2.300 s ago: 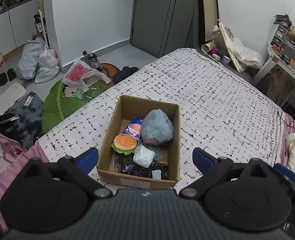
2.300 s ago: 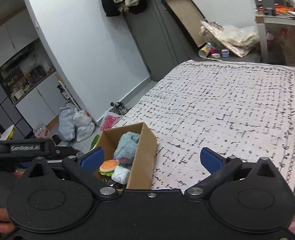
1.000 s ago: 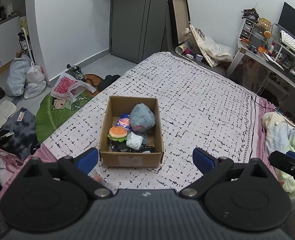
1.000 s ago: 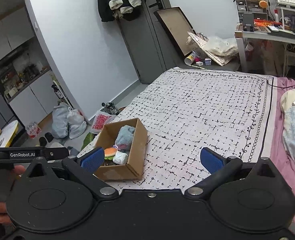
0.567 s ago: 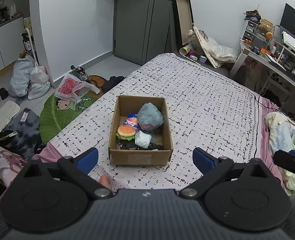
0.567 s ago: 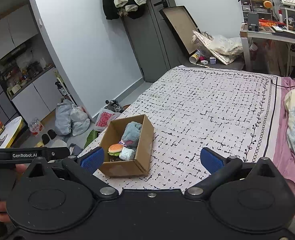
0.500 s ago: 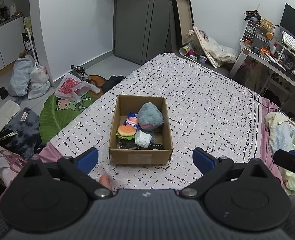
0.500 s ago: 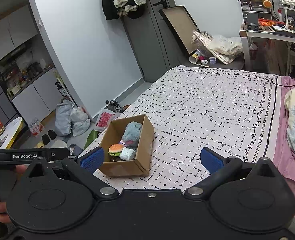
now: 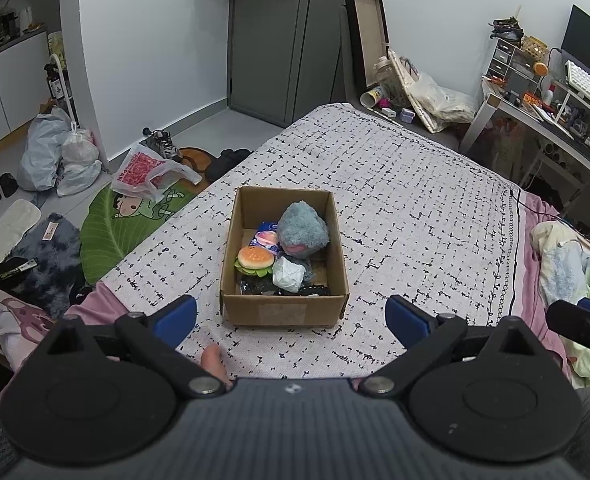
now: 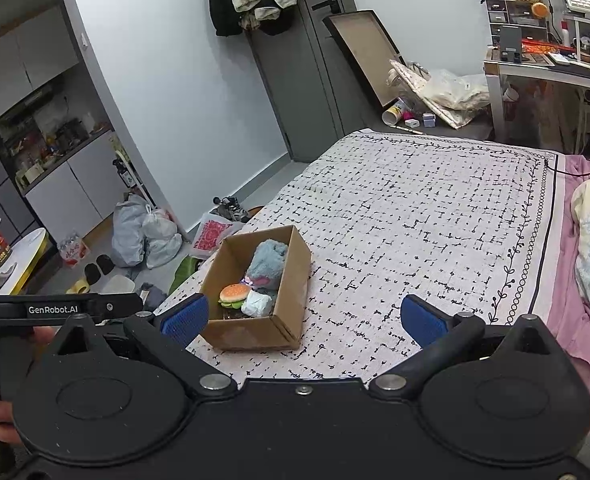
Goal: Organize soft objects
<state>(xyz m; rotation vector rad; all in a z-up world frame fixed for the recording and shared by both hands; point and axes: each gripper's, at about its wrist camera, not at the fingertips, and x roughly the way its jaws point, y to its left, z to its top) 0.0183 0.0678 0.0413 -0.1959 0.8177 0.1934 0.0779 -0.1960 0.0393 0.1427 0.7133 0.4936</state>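
A cardboard box sits on the patterned bedspread. It holds a grey-blue plush toy, a toy burger, a white soft lump and a pink-blue packet. My left gripper is open and empty, held back above the near bed edge in front of the box. My right gripper is open and empty, to the right of the box, which shows the plush and burger inside.
Bags, a green leaf mat, shoes and clothes clutter the floor left of the bed. A desk stands at the right. Bedding is heaped at the right edge. The left gripper's handle shows at left.
Both grippers have pulled back and up from the box, so it looks smaller and farther. In the last half second nothing has visibly moved. The jaws stay open.
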